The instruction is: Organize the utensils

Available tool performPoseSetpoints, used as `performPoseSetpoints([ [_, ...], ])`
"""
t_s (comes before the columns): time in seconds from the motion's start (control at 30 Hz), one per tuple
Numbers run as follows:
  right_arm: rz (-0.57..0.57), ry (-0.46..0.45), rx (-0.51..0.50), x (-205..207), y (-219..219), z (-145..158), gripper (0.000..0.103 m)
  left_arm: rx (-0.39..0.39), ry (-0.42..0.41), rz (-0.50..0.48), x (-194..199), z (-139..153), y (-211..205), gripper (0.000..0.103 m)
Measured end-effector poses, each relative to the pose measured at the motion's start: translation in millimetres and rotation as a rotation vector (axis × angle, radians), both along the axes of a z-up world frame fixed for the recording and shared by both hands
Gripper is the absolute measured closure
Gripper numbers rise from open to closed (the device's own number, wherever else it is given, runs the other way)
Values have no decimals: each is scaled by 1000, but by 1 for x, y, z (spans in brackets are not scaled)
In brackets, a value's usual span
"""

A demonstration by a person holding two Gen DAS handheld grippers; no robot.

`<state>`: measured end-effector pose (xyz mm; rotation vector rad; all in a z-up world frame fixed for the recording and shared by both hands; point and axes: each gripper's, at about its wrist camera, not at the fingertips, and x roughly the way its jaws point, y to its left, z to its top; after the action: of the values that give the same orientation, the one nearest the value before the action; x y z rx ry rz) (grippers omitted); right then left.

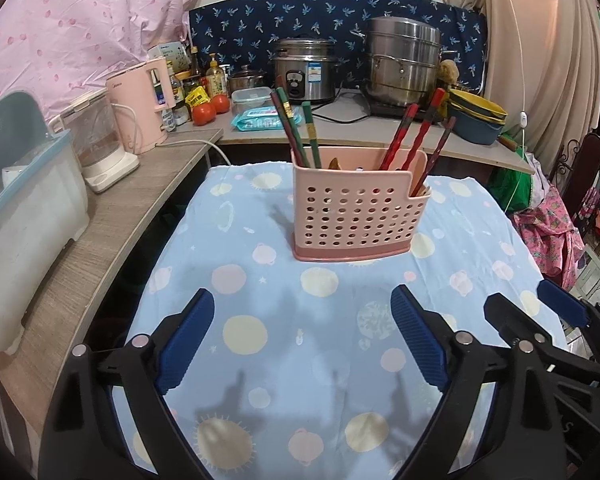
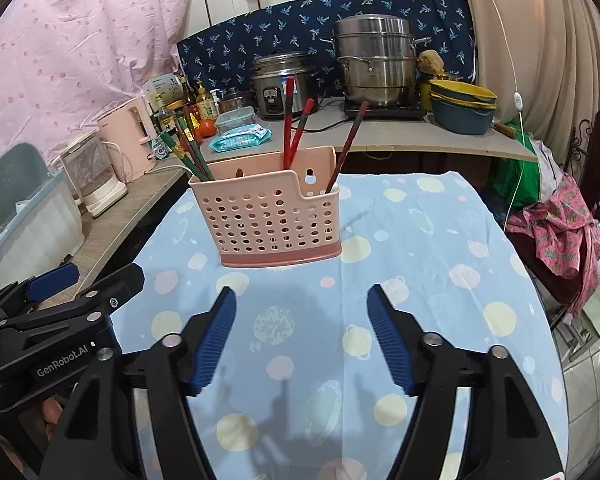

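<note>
We hold the left gripper (image 1: 302, 312) and the right gripper (image 2: 302, 308) side by side above a table draped in a pale blue cloth (image 1: 260, 340) printed with planets. Both sets of jaws stand wide apart, with only the cloth showing between the ribbed blue pads (image 1: 188, 340); neither holds anything. Straight ahead of the left gripper, and ahead and slightly left of the right one, stands a pink perforated utensil holder (image 1: 354, 212), upright on the cloth and clear of both sets of fingertips. Green-handled chopsticks (image 1: 300, 136) lean in its left compartment; red chopsticks (image 1: 412, 136) lean in its right part, one of them rising from the lower notched corner. Something wooden shows just above the rim in the middle, too hidden to name.

Beyond the holder, a counter carries a rice cooker (image 1: 306, 72), a stacked steel steamer pot (image 1: 404, 64), a pack of wet wipes (image 1: 264, 120), two tomatoes (image 1: 210, 110) and stacked yellow and blue bowls (image 1: 476, 118). Far left of the left gripper we see a pink electric kettle (image 1: 144, 108) and a grey-blue dish rack (image 1: 24, 208).
</note>
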<state>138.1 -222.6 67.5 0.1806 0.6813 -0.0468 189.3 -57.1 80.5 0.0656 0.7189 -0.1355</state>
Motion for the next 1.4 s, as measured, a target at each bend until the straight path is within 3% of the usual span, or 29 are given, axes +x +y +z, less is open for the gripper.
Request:
performPoseSetpoints([
  [0.17, -13, -5, -16, -3, 1, -1, 19, 13, 4, 12, -1, -3, 3, 12],
  [0.53, -47, -22, -78, -7, 1, -1, 15, 24, 25, 29, 2, -10, 6, 9],
  [0.57, -52, -27, -88, -7, 0, -1, 6, 24, 26, 32, 2, -10, 7, 8],
  [1.4, -55, -13, -93, -8, 2, -5, 7, 33, 25, 67, 1, -12, 12, 8],
])
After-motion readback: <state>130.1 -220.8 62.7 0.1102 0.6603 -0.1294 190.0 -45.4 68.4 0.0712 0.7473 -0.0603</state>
